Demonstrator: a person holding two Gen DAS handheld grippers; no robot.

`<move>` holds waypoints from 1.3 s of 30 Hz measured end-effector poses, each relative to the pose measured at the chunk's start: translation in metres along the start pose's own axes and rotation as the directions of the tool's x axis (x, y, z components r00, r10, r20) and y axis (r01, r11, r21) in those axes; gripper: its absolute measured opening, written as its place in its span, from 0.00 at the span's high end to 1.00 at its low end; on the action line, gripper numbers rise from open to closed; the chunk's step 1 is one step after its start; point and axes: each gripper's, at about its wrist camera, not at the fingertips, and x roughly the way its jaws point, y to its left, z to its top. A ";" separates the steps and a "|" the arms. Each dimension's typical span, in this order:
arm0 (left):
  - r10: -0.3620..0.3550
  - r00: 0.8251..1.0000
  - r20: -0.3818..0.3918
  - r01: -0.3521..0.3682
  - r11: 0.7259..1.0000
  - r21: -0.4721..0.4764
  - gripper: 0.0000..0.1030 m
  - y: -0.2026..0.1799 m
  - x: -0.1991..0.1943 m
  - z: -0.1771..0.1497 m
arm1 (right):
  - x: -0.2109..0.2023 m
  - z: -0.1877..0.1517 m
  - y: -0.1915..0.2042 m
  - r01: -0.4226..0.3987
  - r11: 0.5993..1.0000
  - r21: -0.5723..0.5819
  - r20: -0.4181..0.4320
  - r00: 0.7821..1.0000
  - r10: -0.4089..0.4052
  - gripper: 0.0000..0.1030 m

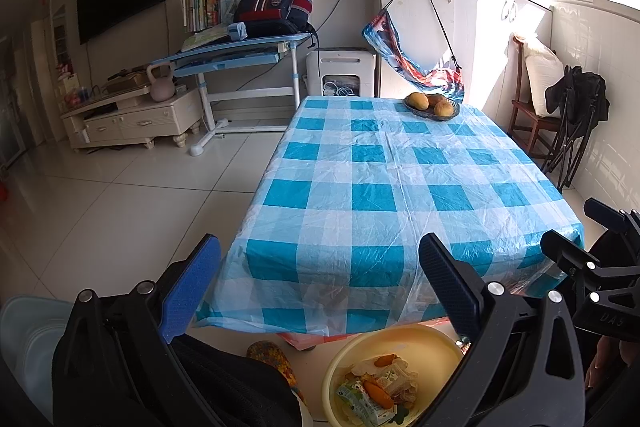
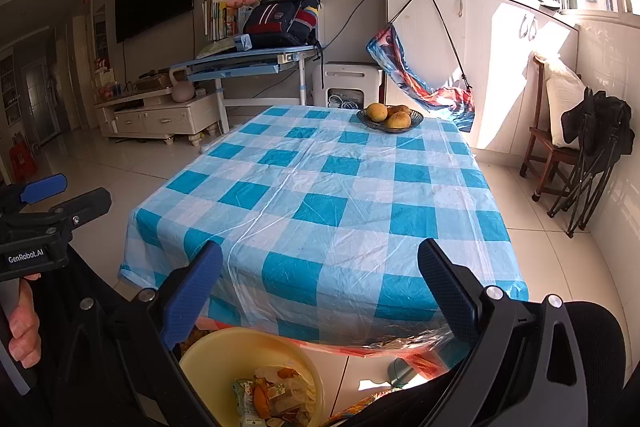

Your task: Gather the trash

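A yellow basin (image 1: 420,343) sits on the floor below the table's near edge and holds wrappers, peels and other trash (image 1: 380,393); it also shows in the right wrist view (image 2: 224,351) with the trash (image 2: 272,397) inside. My left gripper (image 1: 320,287) is open and empty, held above the basin in front of the table. My right gripper (image 2: 320,291) is open and empty, also above the basin. The right gripper shows at the right edge of the left wrist view (image 1: 592,247), the left gripper at the left edge of the right wrist view (image 2: 56,203).
The table has a blue and white checked cloth (image 1: 384,187) and a dark bowl of fruit (image 1: 432,105) at its far end. A wooden chair (image 2: 556,147) with folded black gear stands at right. A blue desk (image 1: 240,57) and TV cabinet stand at back left.
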 end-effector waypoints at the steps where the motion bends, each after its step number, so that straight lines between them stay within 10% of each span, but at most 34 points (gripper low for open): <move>1: 0.000 1.000 0.000 0.000 1.000 0.000 0.07 0.000 0.000 0.000 | 0.000 0.000 0.000 0.000 1.000 0.001 0.001 1.000 0.000 0.09; 39: 0.001 1.000 0.004 -0.001 1.000 -0.020 0.07 0.004 0.001 0.002 | -0.004 0.002 -0.005 0.001 1.000 0.011 0.014 1.000 -0.001 0.09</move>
